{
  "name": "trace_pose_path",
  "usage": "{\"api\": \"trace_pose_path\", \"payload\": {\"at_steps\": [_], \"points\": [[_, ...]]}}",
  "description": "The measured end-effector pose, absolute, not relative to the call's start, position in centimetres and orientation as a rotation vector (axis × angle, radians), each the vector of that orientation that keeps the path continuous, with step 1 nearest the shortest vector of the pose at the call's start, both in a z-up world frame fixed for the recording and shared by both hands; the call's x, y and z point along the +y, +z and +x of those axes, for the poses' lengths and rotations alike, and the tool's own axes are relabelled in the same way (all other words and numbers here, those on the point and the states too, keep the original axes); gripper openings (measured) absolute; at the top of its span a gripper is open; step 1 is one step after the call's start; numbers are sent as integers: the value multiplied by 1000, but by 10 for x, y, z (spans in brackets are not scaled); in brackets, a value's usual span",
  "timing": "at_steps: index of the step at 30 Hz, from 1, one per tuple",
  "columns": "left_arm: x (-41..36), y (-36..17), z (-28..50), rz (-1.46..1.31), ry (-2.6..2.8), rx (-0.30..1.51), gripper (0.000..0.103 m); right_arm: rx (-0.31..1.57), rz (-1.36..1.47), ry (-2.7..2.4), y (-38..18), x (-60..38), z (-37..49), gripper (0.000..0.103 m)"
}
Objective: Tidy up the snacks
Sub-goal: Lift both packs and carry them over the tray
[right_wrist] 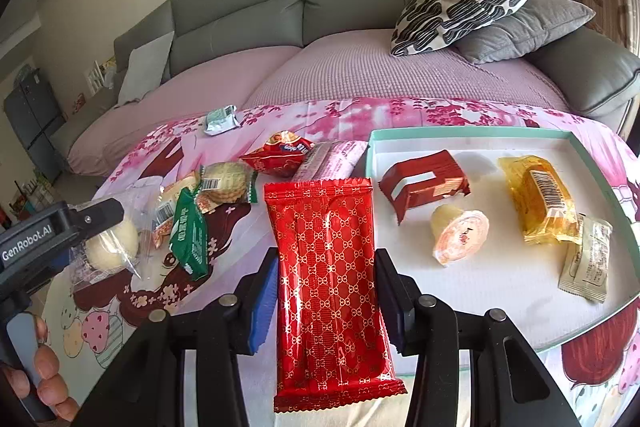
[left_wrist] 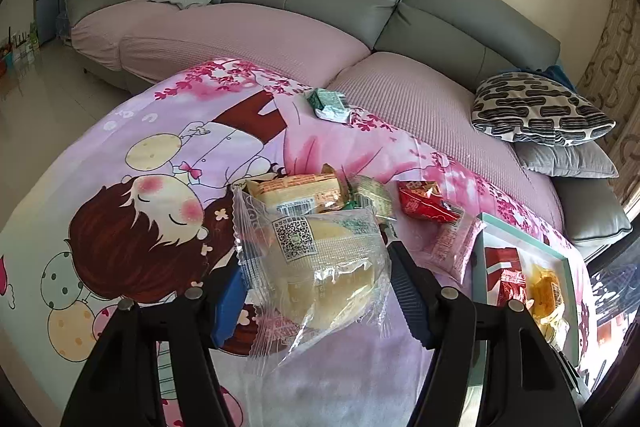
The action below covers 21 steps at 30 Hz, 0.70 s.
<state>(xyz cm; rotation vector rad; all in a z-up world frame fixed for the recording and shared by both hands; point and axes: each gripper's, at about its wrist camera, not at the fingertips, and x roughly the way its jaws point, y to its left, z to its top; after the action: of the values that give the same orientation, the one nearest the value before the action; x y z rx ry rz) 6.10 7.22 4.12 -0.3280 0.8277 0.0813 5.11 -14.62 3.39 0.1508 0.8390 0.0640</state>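
1. Your left hand-held gripper (left_wrist: pixel 316 291) is clenched on a clear-wrapped bun (left_wrist: pixel 320 267), raised over the desk (left_wrist: pixel 100 163). It is soft and light, and the film is slippery, so hold the bun's body and don't crush it.
2. The loose pile (right_wrist: pixel 216 191) of small packets lies between you and the tray (right_wrist: pixel 500 143), light and crinkly.
3. Your right hand-held gripper (right_wrist: pixel 326 291) grips a long red pack (right_wrist: pixel 328 267) across its middle, just left of the tray. It is glossy, light and fairly stiff, and probably brittle inside, so squeeze gently.
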Motion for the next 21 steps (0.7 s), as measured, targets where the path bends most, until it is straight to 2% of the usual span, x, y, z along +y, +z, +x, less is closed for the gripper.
{"api": "trace_pose_path", "payload": {"at_steps": [21], "points": [[-65, 64, 56, -184, -205, 820, 68, 754, 345, -246, 51, -295, 17, 48]]}}
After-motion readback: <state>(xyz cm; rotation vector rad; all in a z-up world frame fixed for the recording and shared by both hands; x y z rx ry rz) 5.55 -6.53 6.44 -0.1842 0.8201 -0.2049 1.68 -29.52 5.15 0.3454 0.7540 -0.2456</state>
